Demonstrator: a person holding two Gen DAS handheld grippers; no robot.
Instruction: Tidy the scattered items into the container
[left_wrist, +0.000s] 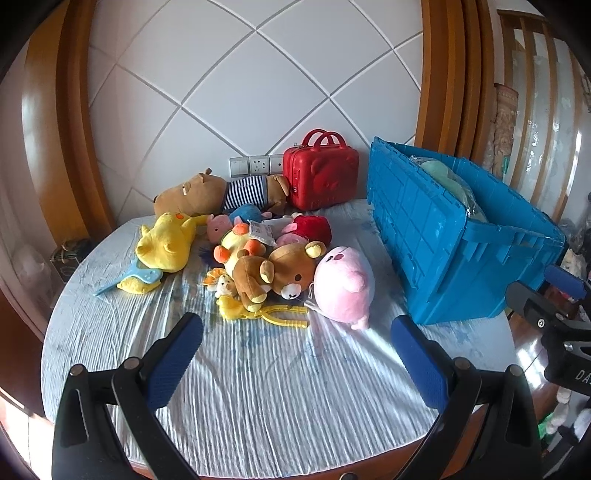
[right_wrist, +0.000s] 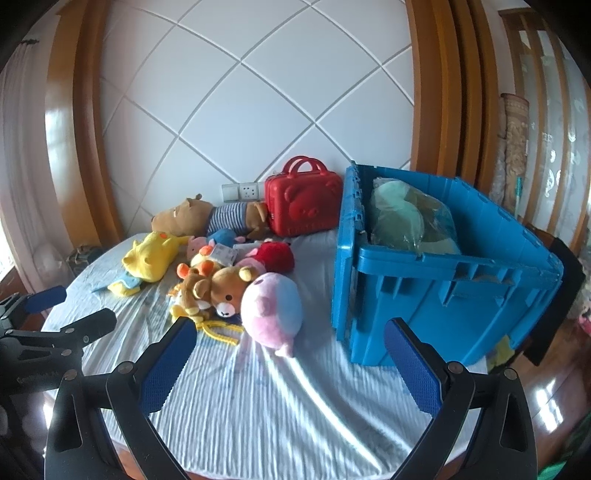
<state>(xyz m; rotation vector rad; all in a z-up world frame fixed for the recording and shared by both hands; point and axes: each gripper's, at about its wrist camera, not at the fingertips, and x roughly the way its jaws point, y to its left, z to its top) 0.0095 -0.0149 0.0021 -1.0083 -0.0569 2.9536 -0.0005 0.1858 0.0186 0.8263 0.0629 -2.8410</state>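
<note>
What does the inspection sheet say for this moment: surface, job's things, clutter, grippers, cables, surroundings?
Surface: round table under a wrinkled white cloth.
Job's things: blue crate, open, a bagged green plush inside; pink plush, brown bear and yellow plush piled on the cloth.
Clutter: red case at the wall.
Grippers: left gripper and right gripper open, empty.
Cables: nothing seen.
Surroundings: tiled wall, wall sockets.
</note>
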